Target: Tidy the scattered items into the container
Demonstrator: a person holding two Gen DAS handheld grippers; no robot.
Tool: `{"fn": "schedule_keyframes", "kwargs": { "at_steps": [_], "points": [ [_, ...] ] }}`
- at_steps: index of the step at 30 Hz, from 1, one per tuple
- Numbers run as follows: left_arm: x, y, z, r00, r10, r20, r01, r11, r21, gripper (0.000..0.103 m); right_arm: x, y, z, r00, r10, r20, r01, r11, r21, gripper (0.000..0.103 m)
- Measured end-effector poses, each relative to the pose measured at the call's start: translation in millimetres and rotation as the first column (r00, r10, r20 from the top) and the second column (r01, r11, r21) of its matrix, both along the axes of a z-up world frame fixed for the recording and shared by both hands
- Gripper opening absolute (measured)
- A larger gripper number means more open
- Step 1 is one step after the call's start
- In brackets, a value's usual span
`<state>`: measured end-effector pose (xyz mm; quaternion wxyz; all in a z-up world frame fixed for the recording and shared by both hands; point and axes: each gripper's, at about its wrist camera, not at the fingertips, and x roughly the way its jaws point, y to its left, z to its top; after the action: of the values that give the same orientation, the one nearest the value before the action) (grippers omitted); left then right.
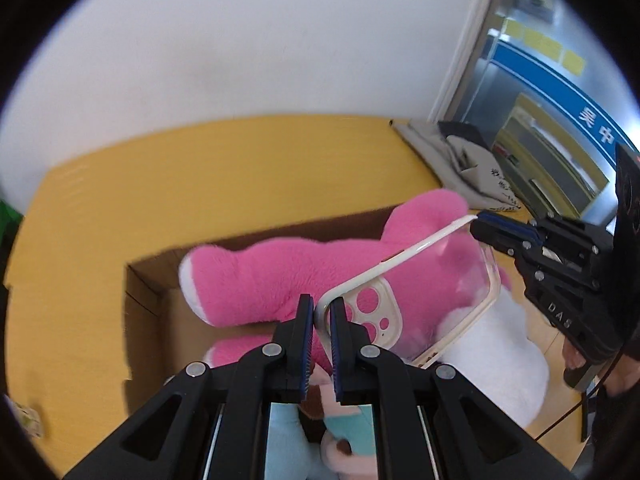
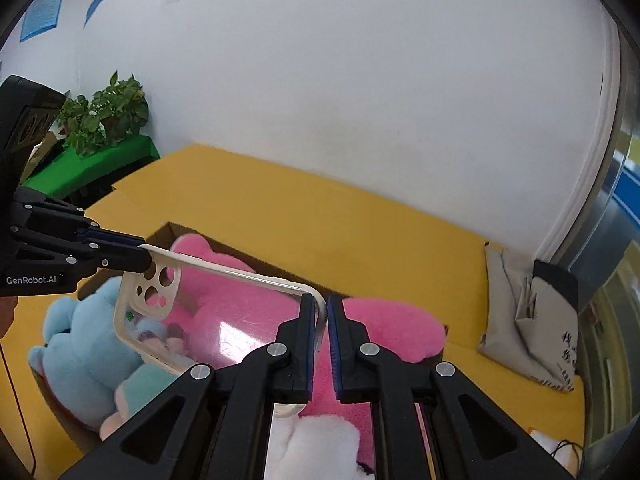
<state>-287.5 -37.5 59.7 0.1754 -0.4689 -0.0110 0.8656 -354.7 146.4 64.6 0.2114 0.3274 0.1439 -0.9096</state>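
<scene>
A clear phone case (image 1: pixel 424 304) with a white rim and camera holes hangs in the air over a brown cardboard box (image 1: pixel 148 292). My left gripper (image 1: pixel 322 312) is shut on the case's corner by the camera holes. My right gripper (image 2: pixel 323 312) is shut on the opposite corner; the case also shows in the right wrist view (image 2: pixel 224 316). Each gripper shows in the other's view, the right one (image 1: pixel 478 226) and the left one (image 2: pixel 142 254). The box holds a pink plush (image 1: pixel 280 276), a white plush (image 1: pixel 500 360) and a light blue plush (image 2: pixel 84 344).
The box sits on a yellow table (image 1: pixel 200 168) against a white wall. A grey cloth bag (image 2: pixel 528 320) lies at the table's far right end. A potted plant (image 2: pixel 104 116) stands on a green stand to the left. A black cable (image 2: pixel 564 450) lies by the right edge.
</scene>
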Motion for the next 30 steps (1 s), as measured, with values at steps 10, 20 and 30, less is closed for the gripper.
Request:
{"fn": "schedule_keyframes", "kwargs": {
  "at_steps": [10,20,30],
  "points": [
    [2,-16,-8,0.996,0.082,0.022,-0.084,0.992,0.091,0.019,-15,6,-50,0.991,-0.074,0.111,0.070,0.997,0.043,0.028],
    [152,-27,64,0.929,0.202,-0.311,-0.198,0.979,0.043,0.080,111,59,9,0.996,-0.078,-0.050,0.069,0.985,-0.161,0.103],
    [296,-26,41,0.855,0.277,-0.439,-0.275,0.959,0.070,0.081,252,88,-1,0.974,-0.197,-0.108,0.169,0.959,-0.228,0.103]
  ]
}}
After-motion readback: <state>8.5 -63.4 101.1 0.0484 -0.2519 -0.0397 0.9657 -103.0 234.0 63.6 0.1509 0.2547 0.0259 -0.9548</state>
